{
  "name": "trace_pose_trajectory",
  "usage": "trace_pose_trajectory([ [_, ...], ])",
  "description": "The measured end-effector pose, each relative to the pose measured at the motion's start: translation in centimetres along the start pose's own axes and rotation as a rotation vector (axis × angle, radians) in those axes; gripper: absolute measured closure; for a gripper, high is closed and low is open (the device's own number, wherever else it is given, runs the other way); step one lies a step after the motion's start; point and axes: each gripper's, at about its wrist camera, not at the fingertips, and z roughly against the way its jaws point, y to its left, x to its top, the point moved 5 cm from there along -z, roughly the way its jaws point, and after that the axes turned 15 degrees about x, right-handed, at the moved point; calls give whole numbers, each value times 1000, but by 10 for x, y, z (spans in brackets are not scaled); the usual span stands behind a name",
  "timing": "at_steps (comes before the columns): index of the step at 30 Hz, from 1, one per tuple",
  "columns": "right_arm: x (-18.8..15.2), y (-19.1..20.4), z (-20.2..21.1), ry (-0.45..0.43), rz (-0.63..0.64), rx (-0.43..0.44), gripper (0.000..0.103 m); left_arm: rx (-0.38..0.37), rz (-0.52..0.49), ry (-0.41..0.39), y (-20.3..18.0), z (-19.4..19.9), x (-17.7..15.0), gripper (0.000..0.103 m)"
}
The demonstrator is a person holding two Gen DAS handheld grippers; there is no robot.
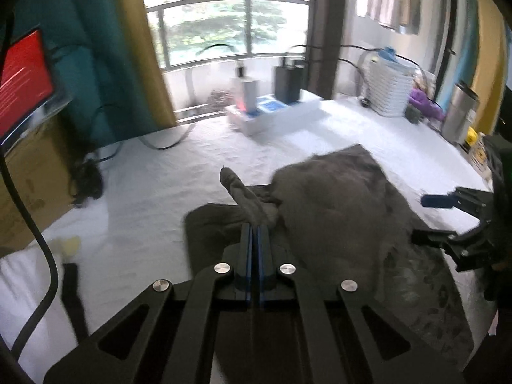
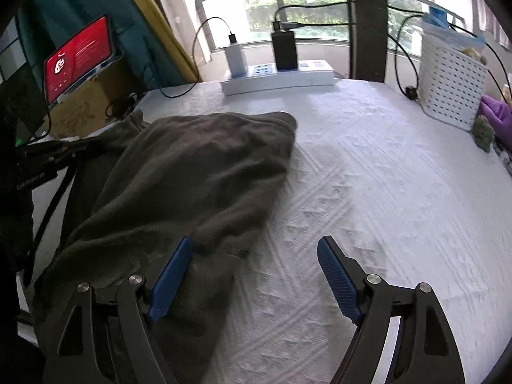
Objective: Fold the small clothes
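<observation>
A dark grey-brown garment (image 1: 336, 198) lies bunched on the white textured table cover (image 1: 160, 192). My left gripper (image 1: 256, 227) is shut on a fold of the garment, and a pinched tail of cloth sticks up past its tips. My right gripper (image 2: 256, 249) is open and empty, its left fingertip (image 2: 179, 256) over the garment's near edge (image 2: 179, 176) and its right fingertip over bare cover. The right gripper also shows at the right edge of the left wrist view (image 1: 428, 217). The left gripper's body shows at the left of the right wrist view (image 2: 64, 150).
At the back stand a white power strip box (image 2: 278, 80) with chargers and cables, and a white perforated basket (image 2: 448, 80). A phone with a red screen (image 2: 76, 57) sits on a cardboard box at left. A steel tumbler (image 1: 460, 112) and small items stand at right.
</observation>
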Motion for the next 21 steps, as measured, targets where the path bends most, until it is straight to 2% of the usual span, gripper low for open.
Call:
trace_pose_trajectory([
  [3, 1, 9, -9, 18, 20, 6, 20, 36, 32, 29, 21, -16, -6, 102],
  [7, -1, 15, -22, 46, 33, -9, 20, 28, 70, 91, 31, -37, -19, 101],
  [10, -2, 18, -24, 49, 36, -22, 20, 30, 102, 111, 35, -33, -25, 99],
  [12, -3, 20, -21, 45, 40, -27, 20, 31, 116, 121, 38, -26, -27, 91],
  [14, -4, 21, -18, 39, 42, -38, 20, 11, 132, 98, 39, -10, -27, 59],
  [16, -6, 23, -14, 32, 39, -45, 20, -47, 136, 80, 33, 10, -31, 58],
  [21, -13, 31, -4, 15, 37, -59, 20, -156, 98, 111, 5, 35, -56, 58],
])
